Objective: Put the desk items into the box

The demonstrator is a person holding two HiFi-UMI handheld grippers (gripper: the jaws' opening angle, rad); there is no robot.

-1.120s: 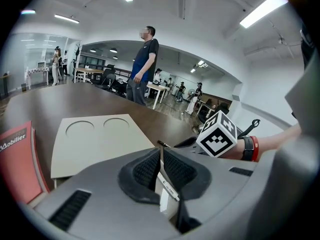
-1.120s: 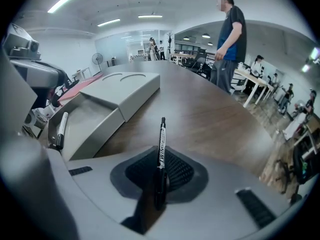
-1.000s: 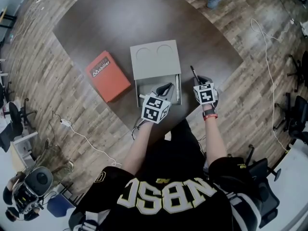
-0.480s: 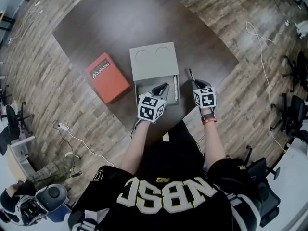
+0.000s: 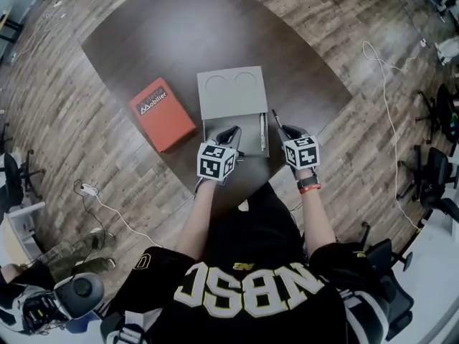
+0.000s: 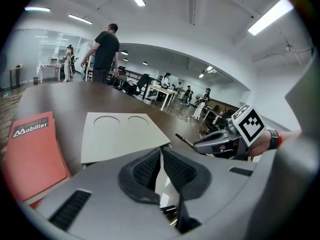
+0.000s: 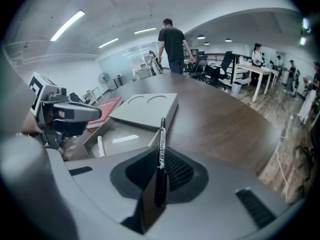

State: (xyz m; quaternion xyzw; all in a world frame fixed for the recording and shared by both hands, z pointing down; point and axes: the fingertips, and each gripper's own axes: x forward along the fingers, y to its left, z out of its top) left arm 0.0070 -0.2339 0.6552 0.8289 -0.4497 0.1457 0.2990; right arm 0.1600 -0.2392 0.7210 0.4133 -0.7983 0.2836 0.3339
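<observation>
Item, right gripper [image 5: 285,130]: clenched on a black pen [image 7: 161,139] with white lettering along the barrel, pinched upright between the pads, tip projecting past the jaws. Held above the table just beside the right wall of the box [image 5: 231,100], outside it. Item, left gripper [image 6: 161,159]: jaws drawn together to a thin slit, nothing between the pads; poised over the open near compartment of the box, pointing forward and down. Item, box: grey, set near the middle of a dark brown oval table [image 5: 143,27]; far half covered by a flat panel with two round recesses, near half open. Contents of the open half: a white marker [image 5: 263,131] lying along the right inner wall, a short white strip [image 7: 125,139] flat on the floor. Item, orange booklet [image 5: 161,113] marked "Mobilier": flat on the table left of the box, apart from it, turned at an angle. Background: a person in a dark shirt [image 6: 105,51] standing beyond the far table edge.
</observation>
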